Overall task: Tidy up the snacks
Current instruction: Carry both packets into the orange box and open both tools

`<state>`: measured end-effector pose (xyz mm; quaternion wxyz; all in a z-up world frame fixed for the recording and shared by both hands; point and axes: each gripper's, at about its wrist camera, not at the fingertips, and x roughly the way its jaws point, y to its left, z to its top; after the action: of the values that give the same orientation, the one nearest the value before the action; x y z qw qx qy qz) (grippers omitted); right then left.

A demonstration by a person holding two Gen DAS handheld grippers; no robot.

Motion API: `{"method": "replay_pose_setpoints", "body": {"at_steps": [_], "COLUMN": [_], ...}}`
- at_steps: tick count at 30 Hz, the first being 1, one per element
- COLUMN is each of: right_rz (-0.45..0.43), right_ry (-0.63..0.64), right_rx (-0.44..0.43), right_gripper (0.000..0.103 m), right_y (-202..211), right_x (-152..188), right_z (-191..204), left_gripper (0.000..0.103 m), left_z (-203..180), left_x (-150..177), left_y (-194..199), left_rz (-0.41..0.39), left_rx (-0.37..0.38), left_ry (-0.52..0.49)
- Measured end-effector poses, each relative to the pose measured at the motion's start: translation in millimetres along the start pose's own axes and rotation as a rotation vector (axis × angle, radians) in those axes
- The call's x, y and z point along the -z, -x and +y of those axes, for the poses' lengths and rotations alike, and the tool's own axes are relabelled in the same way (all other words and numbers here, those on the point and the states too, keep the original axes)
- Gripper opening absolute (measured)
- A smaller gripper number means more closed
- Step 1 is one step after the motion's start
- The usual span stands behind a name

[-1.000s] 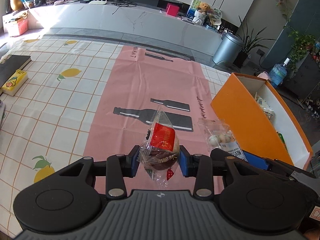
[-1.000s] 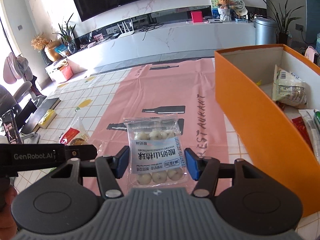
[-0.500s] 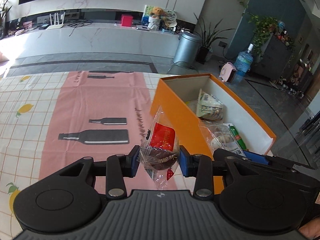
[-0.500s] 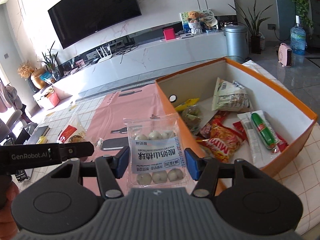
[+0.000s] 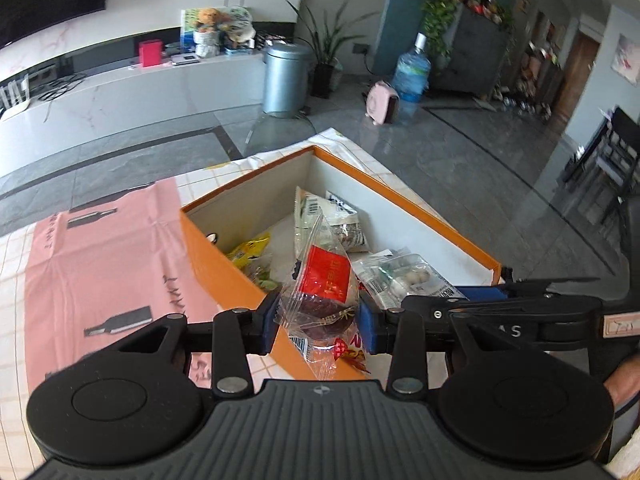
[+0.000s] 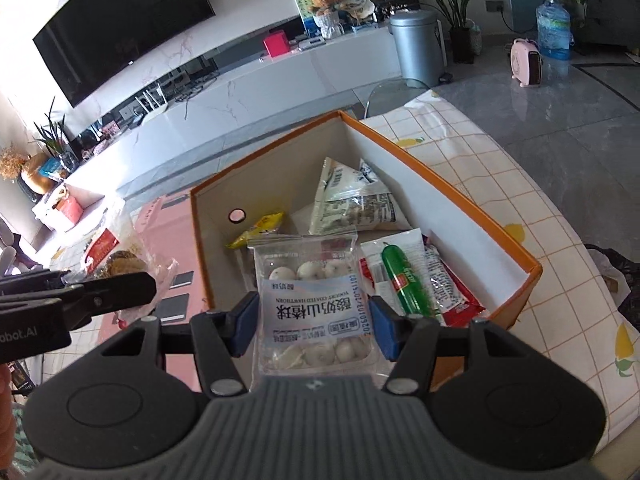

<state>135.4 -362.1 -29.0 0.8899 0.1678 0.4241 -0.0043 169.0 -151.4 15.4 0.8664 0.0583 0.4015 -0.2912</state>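
Several snack packets, among them a green sausage [image 6: 404,280] and a white bag [image 6: 352,200], are being kept in the orange box [image 6: 472,196]. A red-labelled cake packet [image 5: 324,292] is being gripped by the left gripper [image 5: 320,320] jaws and a yogurt-ball packet [image 6: 314,308] by the right gripper [image 6: 314,324] jaws, both being held tilted down over the box. The box is being carried by the checked table [image 6: 560,248].

The open box [image 6: 448,184] stands on the counter [image 6: 560,240], beside the placemat [image 5: 100,264] at its left. In it, a seed packet [image 6: 356,200] lies at the far end, a sausage stick [image 6: 404,280] toward the right wall. The left tongs [image 5: 318,316] hold a wrapped cake [image 5: 324,292] over the box's near left wall; the right tongs [image 6: 314,324] hold a bag of yogurt hawthorn balls [image 6: 314,312] above the near end.
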Motion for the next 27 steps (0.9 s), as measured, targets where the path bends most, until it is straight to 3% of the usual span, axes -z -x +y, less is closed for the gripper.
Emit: {"method": "replay_pose_setpoints", "body": {"at_steps": [12,24,27], "right_rz": [0.337,0.535,0.549], "right_ry": [-0.031,0.027,0.047], "right_rx": [0.006,-0.042,-0.046], "right_gripper": [0.057,0.059,0.059], "right_y": [-76.7,-110.1,-112.5], "right_x": [-19.9,-17.4,-15.8], "right_z": [-7.2,-7.6,-6.7], "left_gripper": [0.045,0.045,0.045], "left_z": [1.0,-1.1,-2.5], "left_x": [-23.2,-24.3,-21.5], "left_y": [-74.3,-120.1,-127.0], "left_rz": [0.193,0.318,0.349], "left_rx": [-0.015,-0.035,-0.043], "left_ry": [-0.126,-0.24,-0.268]}}
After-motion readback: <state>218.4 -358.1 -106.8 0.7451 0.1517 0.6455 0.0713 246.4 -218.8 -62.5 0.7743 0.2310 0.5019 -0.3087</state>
